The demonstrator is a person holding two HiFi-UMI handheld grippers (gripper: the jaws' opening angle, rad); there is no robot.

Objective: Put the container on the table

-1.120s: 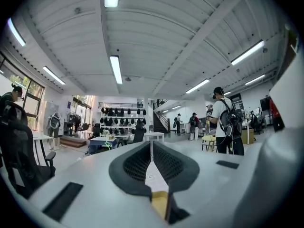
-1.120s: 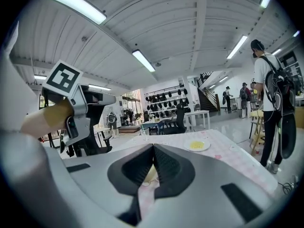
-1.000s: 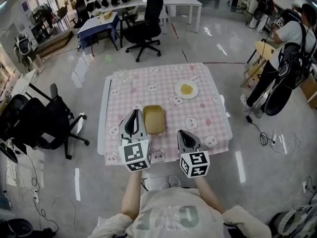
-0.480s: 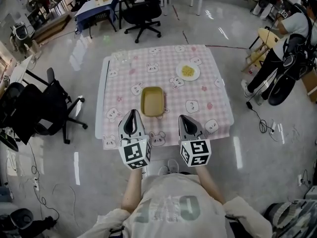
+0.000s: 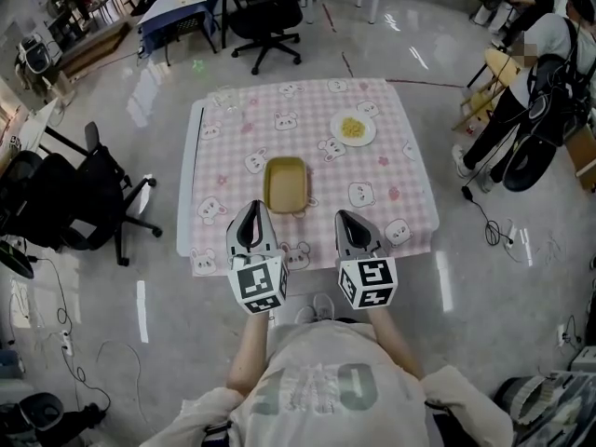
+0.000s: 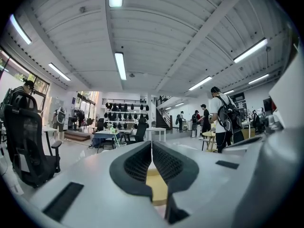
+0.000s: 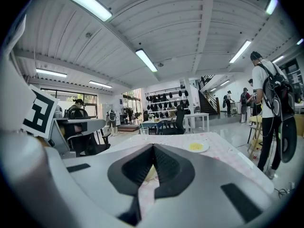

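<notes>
A tan rectangular container [image 5: 286,182] stands open side up on the table [image 5: 410,208], which has a pink checked cloth, a little in front of its middle. My left gripper [image 5: 250,207] is shut and empty over the table's near edge, just short of the container's near left corner and apart from it. In the left gripper view the container [image 6: 157,186] shows low behind the closed left gripper [image 6: 152,144]. My right gripper [image 5: 347,215] is shut and empty near the front edge, to the container's right. A sliver of the container [image 7: 149,174] peeks past the right gripper [image 7: 153,147].
A white plate with yellow food [image 5: 353,129] lies at the table's far right, and a clear cup [image 5: 226,101] at its far left. Black office chairs [image 5: 65,203] stand to the left and beyond the table. A person with a backpack [image 5: 545,82] stands at the right.
My left gripper has drawn back and down from the container's side; the container now lies apart from it on the table. The right gripper has kept still.
</notes>
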